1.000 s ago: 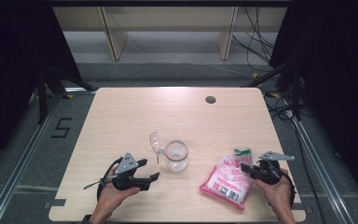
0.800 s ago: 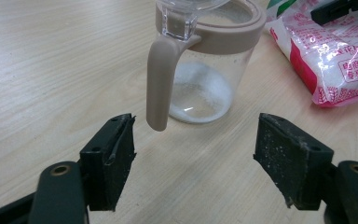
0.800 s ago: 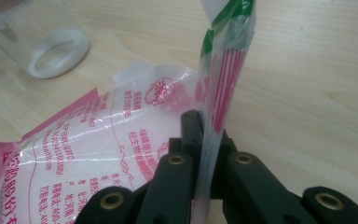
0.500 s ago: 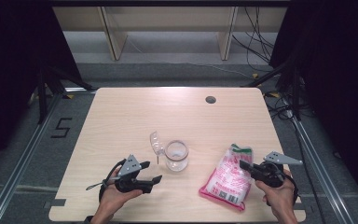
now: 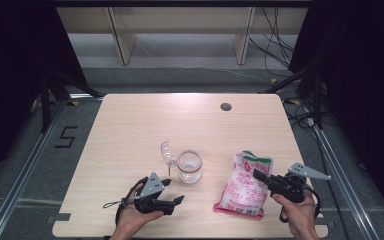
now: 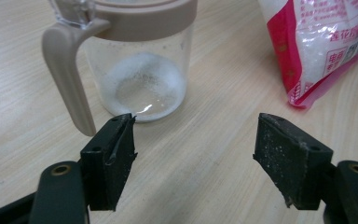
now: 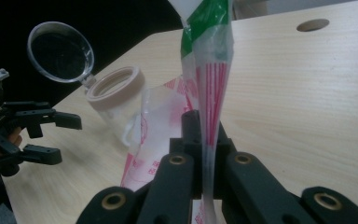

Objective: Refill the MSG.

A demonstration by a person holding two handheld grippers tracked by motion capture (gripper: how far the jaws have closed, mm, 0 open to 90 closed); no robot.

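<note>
A clear glass jar (image 5: 189, 167) with a beige rim and handle stands near the table's front, its clear lid (image 5: 167, 150) flipped open to the left. White residue lies on its bottom (image 6: 144, 91). My left gripper (image 5: 175, 191) is open just in front of the jar, nothing between its jaws (image 6: 196, 144). A pink and white bag (image 5: 245, 185) with a green top stands tilted to the right of the jar. My right gripper (image 5: 256, 174) is shut on the bag's thin upper edge (image 7: 209, 70) and holds it raised.
The light wooden table (image 5: 180, 120) has a round cable hole (image 5: 225, 106) at the back right. A wooden shelf frame and cables lie on the floor beyond the far edge. Metal rails run along both sides.
The right gripper has risen with the bag's edge, so the bag has gone from lying flat to standing tilted. The left gripper has slid right, closer to the jar.
</note>
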